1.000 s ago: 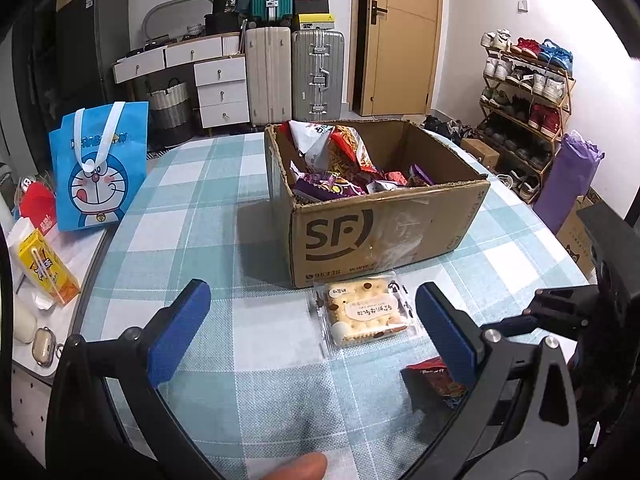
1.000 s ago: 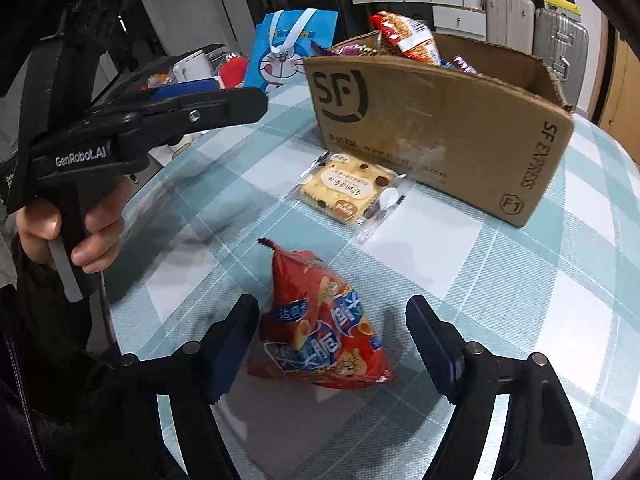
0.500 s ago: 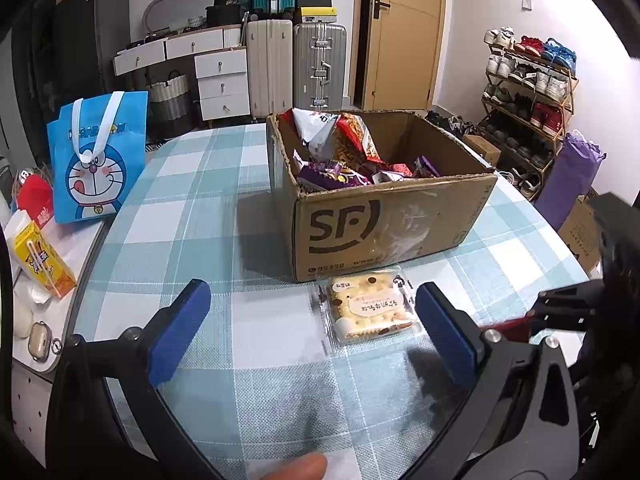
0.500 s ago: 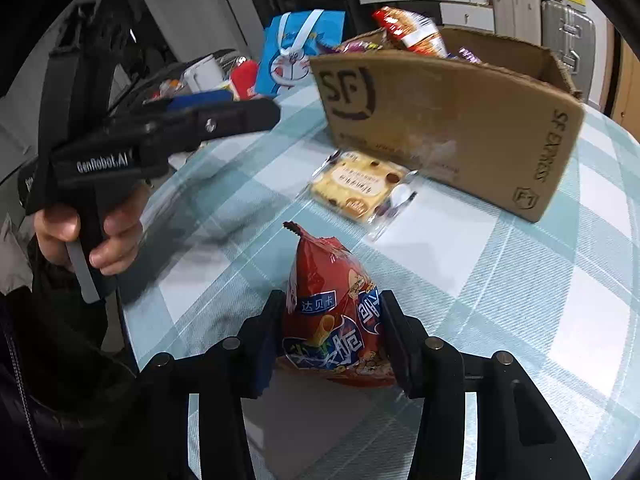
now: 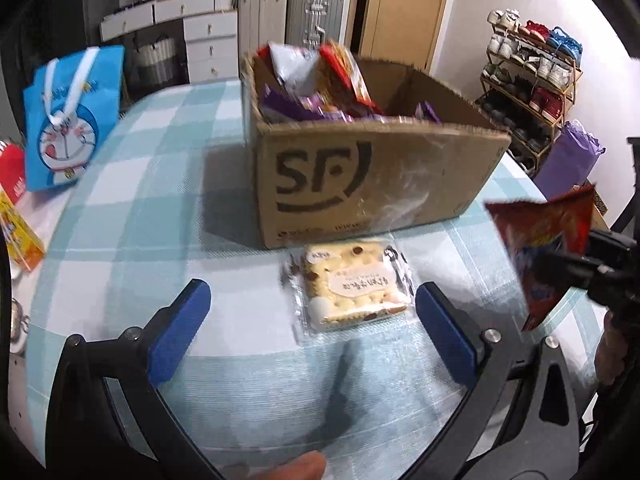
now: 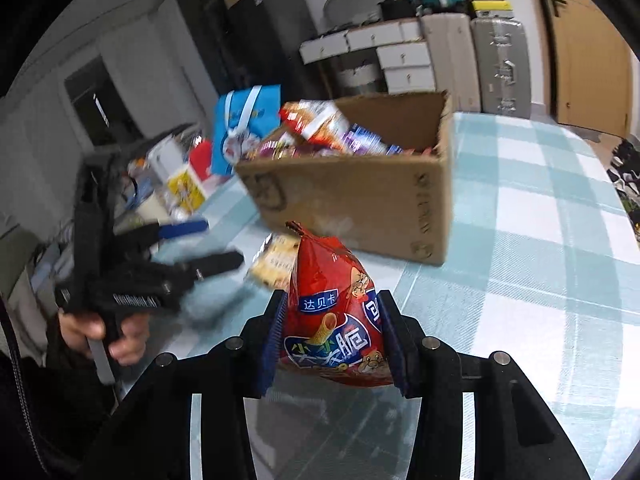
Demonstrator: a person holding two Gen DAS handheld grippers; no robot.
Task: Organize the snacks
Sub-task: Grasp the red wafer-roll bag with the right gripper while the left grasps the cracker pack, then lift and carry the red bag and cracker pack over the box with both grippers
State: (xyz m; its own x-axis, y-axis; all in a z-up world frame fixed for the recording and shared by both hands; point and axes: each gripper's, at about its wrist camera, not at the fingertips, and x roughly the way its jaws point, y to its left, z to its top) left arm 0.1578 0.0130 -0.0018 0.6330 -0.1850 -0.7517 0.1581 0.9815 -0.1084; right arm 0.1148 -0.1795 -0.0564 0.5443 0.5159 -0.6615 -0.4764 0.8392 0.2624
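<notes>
Carrying red snack bag (image 6: 334, 320) toward SF cardboard box (image 6: 360, 204): your right gripper (image 6: 332, 344) clamped on it, jaws just closed, bag off table. Left gripper (image 5: 308, 316) spread wide over biscuit pack (image 5: 352, 284) beside box. Next: lift over rim, release inside; then close on biscuits.

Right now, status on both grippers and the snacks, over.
Right gripper shut on red snack bag, lifted off the table. Left gripper open, over the cookie pack on the table. Cardboard box just behind, nothing blocking.
</notes>
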